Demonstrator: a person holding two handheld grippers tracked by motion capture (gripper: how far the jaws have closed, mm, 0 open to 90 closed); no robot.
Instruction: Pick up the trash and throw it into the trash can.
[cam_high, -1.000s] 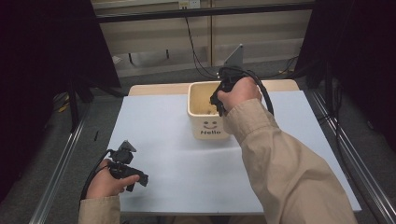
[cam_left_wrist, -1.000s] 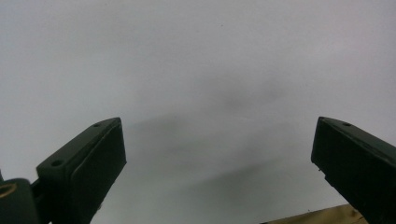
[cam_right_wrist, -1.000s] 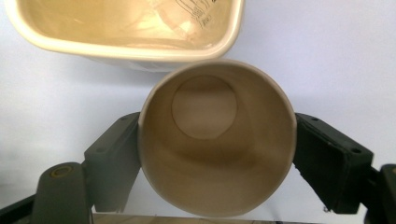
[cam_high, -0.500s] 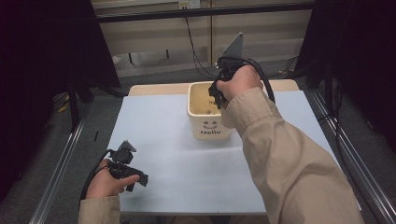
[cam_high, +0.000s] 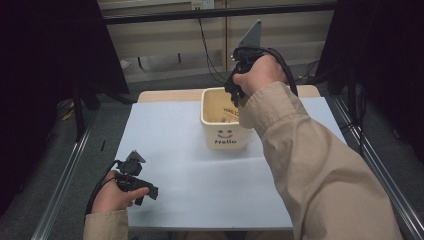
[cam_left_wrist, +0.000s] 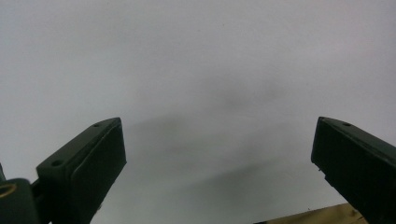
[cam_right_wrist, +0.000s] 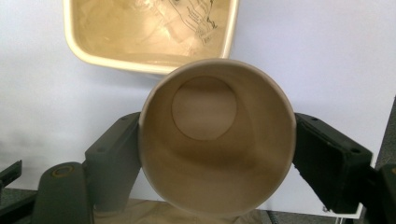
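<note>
Pale blue-grey sheet (cam_high: 190, 165) spread flat and matte over a light wooden table (cam_high: 170, 95), with a sliver of bare wood showing past the far edge. At the left, near the front of the sheet, left hand (cam_high: 112, 192) wrapped round the left gripper (cam_high: 145, 192), low over the sheet; in the left gripper view, two blocky black jaws set wide apart, nothing between them, smooth sheet beyond (cam_left_wrist: 196, 70). Toward the middle and far side, a cream bin (cam_high: 225, 132), squarish with rounded corners and a glossy rim, printed with a smiley and "Hello" on the front wall; something printed and crumpled lying inside (cam_right_wrist: 187, 23), too unclear to name. Above the bin's far right corner, right hand (cam_high: 260, 75) in a beige sleeve (cam_high: 310, 165) gripping the right gripper (cam_right_wrist: 217, 154), grey three-cornered plate standing up from it. In the right gripper view, jaws pressed against both sides of a round paper cup (cam_right_wrist: 215, 140), tan and matte, mouth toward the camera, flat circular base visible deep inside, held just beside the bin's rim over the sheet.
</note>
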